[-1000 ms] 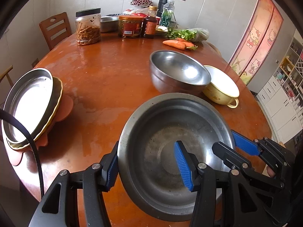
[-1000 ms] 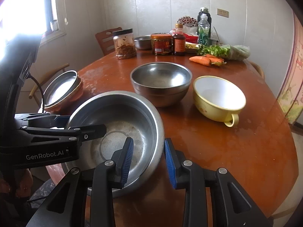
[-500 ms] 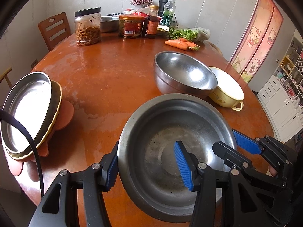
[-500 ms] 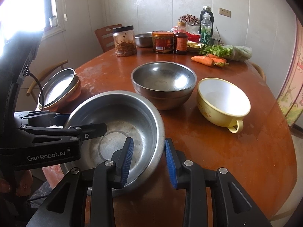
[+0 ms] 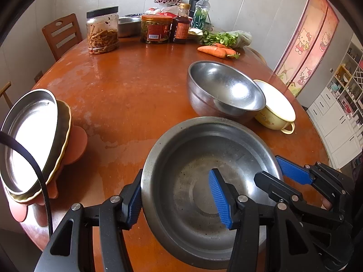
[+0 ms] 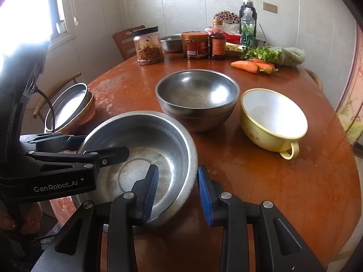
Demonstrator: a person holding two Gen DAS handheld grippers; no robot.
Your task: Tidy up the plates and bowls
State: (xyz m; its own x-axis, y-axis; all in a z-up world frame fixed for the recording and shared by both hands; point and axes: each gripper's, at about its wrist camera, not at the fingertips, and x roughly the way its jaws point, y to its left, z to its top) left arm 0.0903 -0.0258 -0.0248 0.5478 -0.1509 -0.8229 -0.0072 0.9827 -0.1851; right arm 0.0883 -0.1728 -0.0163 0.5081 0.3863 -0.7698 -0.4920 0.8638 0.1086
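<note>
The left gripper (image 5: pixel 179 201) has its fingers clamped on the left rim of the wide steel bowl (image 5: pixel 204 181), one finger outside the wall and one inside. The right gripper (image 6: pixel 178 192) is clamped on the opposite rim in the same way. The bowl sits low over the near edge of the bench (image 6: pixel 283 181), mouth up; being round, it has no long axis. It is probably light and stiff but smooth and slippery, so the thin rim is the right place to hold.
</note>
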